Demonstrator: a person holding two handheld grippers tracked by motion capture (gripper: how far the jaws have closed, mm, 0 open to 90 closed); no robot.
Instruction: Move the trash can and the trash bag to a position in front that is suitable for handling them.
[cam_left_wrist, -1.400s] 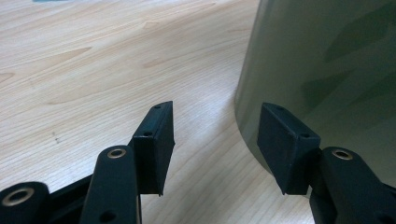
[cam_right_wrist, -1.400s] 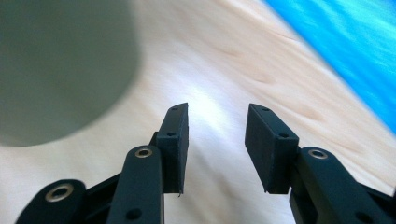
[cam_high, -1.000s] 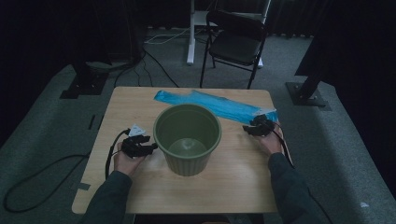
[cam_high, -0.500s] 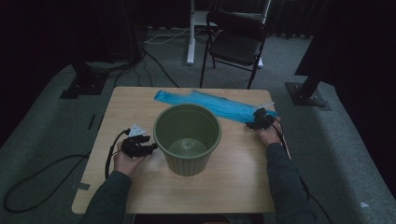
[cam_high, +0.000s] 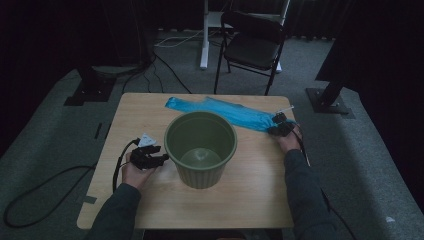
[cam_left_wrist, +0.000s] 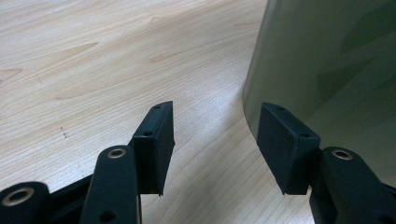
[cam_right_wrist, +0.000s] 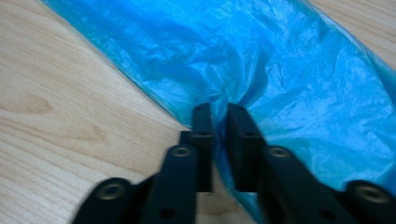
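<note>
We pinch the blue plastic bag (cam_right_wrist: 280, 70) behind the green bucket (cam_high: 200, 147) with our right hand-held gripper (cam_right_wrist: 219, 116), left hand-held gripper (cam_left_wrist: 215, 140) spread beside it.

dim room | grey carpet (cam_high: 45, 150) | black folding chair (cam_high: 252, 47) | dark curtains (cam_high: 60, 30)

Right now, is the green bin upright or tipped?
Upright. The green bin stands on its base on the table, its open mouth facing up.

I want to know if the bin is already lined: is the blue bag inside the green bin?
No, the blue bag lies flat on the table behind the green bin, pinched by the right gripper.
</note>
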